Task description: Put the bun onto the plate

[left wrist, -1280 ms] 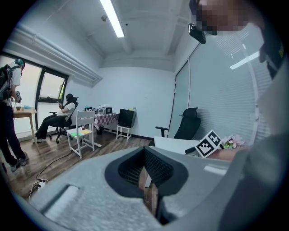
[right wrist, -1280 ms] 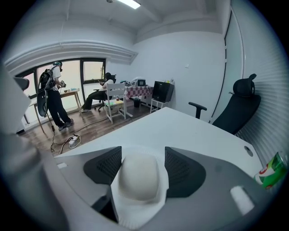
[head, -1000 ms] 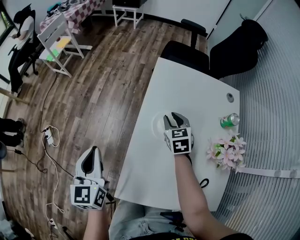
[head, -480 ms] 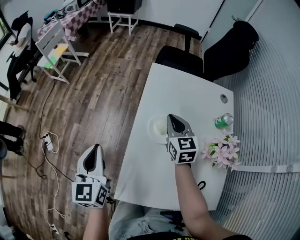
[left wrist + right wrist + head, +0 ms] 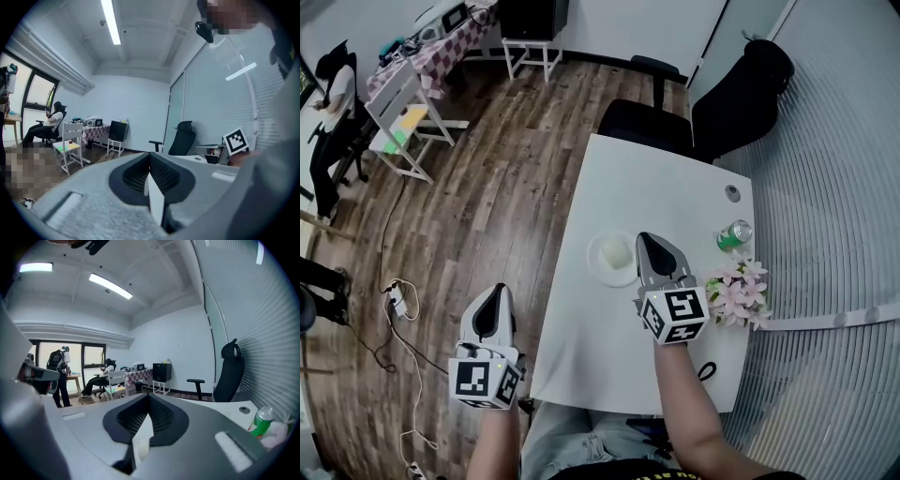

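In the head view I am watching the left gripper (image 5: 498, 298) hanging off the table's left side, over the wooden floor (image 5: 487, 197). The right gripper (image 5: 652, 246) is hovering over the white table (image 5: 619, 187), with its tip overlapping the right rim of the plate (image 5: 600, 272) (I cannot tell from here whether it is touching). I am counting one plate, and it is carrying one pale bun (image 5: 614, 251). One green can (image 5: 733, 234) and one bunch of pink flowers (image 5: 737, 291) are sitting to the right, well apart from the plate.

In the left gripper view the fingers (image 5: 161, 176) are pressing together with nothing between them. They are pointing across the room towards a black chair (image 5: 183, 138).

In the right gripper view the fingers (image 5: 161, 416) are likewise lying closed and gripping nothing. The can is showing at the lower right, and the bun is sitting out of this view.
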